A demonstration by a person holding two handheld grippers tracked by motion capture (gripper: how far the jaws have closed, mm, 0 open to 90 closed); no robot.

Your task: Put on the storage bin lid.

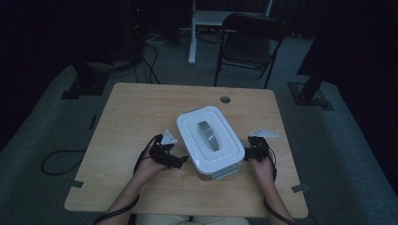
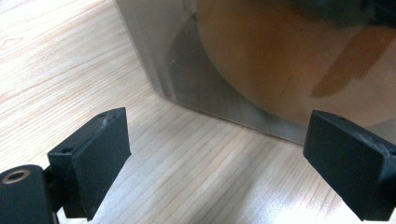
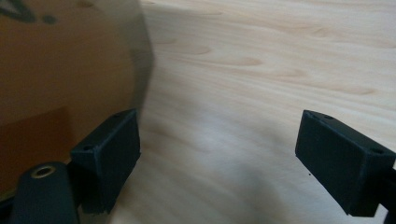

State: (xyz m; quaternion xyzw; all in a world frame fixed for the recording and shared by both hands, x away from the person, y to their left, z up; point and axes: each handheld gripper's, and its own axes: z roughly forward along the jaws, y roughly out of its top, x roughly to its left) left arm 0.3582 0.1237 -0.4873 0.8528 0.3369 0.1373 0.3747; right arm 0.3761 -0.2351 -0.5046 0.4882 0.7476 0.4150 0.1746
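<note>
Two grippers flanked the lidded container | left gripper agape, right gripper agape (neither gripping) | long axis toward table's near edge

Your high view looks forward and down from above your side of the table, far enough back to take in the whole tabletop, the floor around it and a folding chair beyond the far edge. Your left gripper view rides low and very close to the wood, looking along its jaws at the translucent wall of the storage box near the near edge. Your right gripper view is just as low and close, with the same box at its left. All three views share that box and the tabletop around it.
</note>
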